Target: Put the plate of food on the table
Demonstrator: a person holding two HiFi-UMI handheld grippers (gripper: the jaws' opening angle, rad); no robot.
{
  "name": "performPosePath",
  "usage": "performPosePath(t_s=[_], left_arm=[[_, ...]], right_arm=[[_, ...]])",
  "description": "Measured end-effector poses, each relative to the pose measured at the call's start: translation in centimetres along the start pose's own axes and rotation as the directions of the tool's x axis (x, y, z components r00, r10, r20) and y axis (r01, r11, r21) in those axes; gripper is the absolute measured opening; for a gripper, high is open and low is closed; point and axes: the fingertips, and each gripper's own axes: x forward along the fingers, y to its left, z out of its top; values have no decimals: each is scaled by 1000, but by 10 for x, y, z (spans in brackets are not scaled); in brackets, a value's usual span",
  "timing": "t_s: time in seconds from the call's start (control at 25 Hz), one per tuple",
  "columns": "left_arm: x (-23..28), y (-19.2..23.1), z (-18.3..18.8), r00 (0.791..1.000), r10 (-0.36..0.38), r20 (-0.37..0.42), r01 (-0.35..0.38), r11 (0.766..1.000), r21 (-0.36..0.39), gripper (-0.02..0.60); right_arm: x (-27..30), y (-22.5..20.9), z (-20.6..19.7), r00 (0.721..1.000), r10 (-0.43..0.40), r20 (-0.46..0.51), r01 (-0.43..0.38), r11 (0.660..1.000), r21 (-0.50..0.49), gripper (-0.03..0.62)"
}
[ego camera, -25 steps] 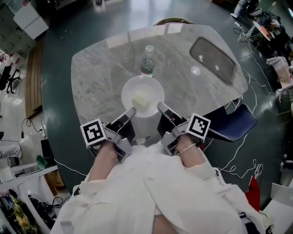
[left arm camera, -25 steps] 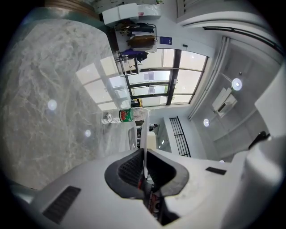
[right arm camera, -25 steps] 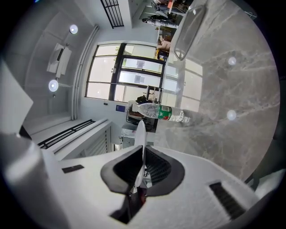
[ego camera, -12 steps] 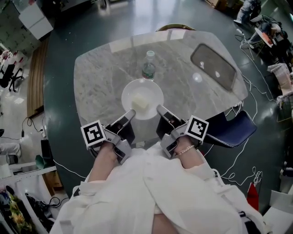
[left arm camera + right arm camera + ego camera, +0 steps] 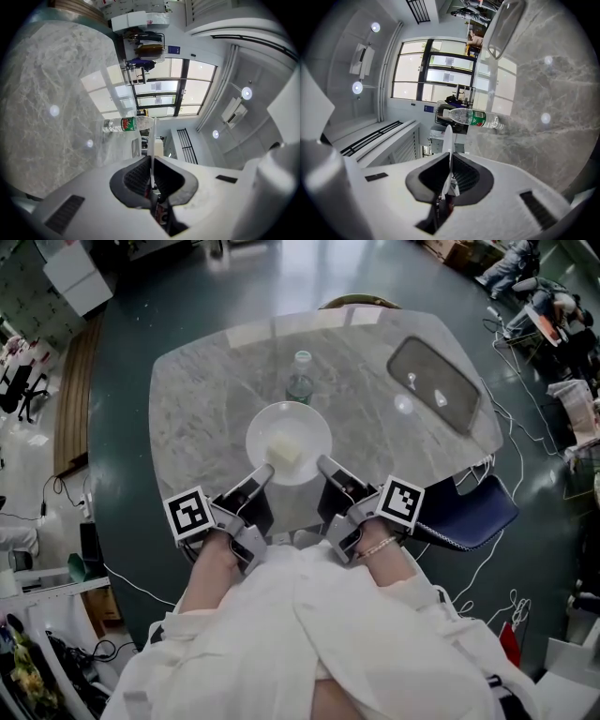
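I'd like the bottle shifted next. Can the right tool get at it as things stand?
Probably not: the right tool is shut on the plate rim, and the plate is between it and the bottle.

The head view is looking steeply down onto the left gripper [image 5: 266, 470] and right gripper [image 5: 324, 463]; their own close views are both facing the bottle [image 5: 125, 124] ahead.

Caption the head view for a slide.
Left gripper and right gripper grip a plate of food by its rim.

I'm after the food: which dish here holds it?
The round white plate, with a pale block in its middle; the dark rectangular tray looks empty.
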Motion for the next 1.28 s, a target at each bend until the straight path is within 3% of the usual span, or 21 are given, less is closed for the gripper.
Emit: performPosePath(t_s=[0.48,1.28], left_arm=[[14,-1,-16,1000,21,11,-21,1000,-13,28],[16,16,-2,998,61,3,-61,997,-48,28]], right_arm=[[-15,-8,14,1000,-4,-13,4,1000,10,12],[6,-24,13,997,-39,-61,41,999,36,14]])
